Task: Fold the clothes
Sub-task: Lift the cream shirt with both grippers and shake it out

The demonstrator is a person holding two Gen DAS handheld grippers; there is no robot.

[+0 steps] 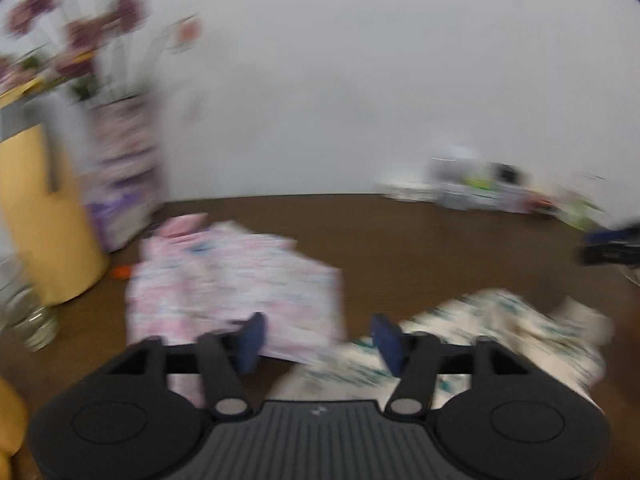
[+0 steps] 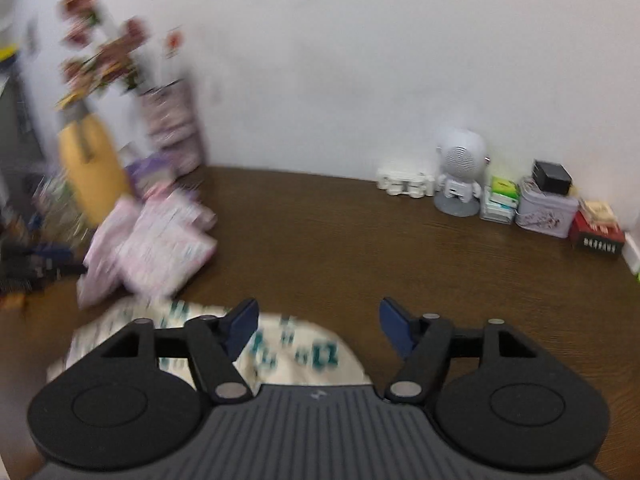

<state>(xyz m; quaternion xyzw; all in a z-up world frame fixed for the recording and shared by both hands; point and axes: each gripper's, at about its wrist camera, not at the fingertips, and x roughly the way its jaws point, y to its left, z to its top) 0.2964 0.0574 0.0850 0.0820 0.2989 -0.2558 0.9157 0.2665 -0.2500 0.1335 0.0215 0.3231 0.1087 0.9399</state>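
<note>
- Cloth is what both pieces are: the cream garment (image 2: pixel 288 348) with teal print lies crumpled on the brown table (image 2: pixel 360 248), right under the grippers.
- A pink garment (image 1: pixel 236 280) sits already folded just beyond it, towards the yellow vase (image 1: pixel 44 216).
- Left gripper (image 1: pixel 318 338) is spread wide and holds nothing; right gripper (image 2: pixel 318 326) likewise, fabric below but not pinched.
- The cream piece looks light, limp and unbreakable; it will likely sag and bunch when lifted.
- Best hold, I judge: pinch two corners or a hem edge, one per gripper, and pull it taut; the blur hides where the hems run.
</note>
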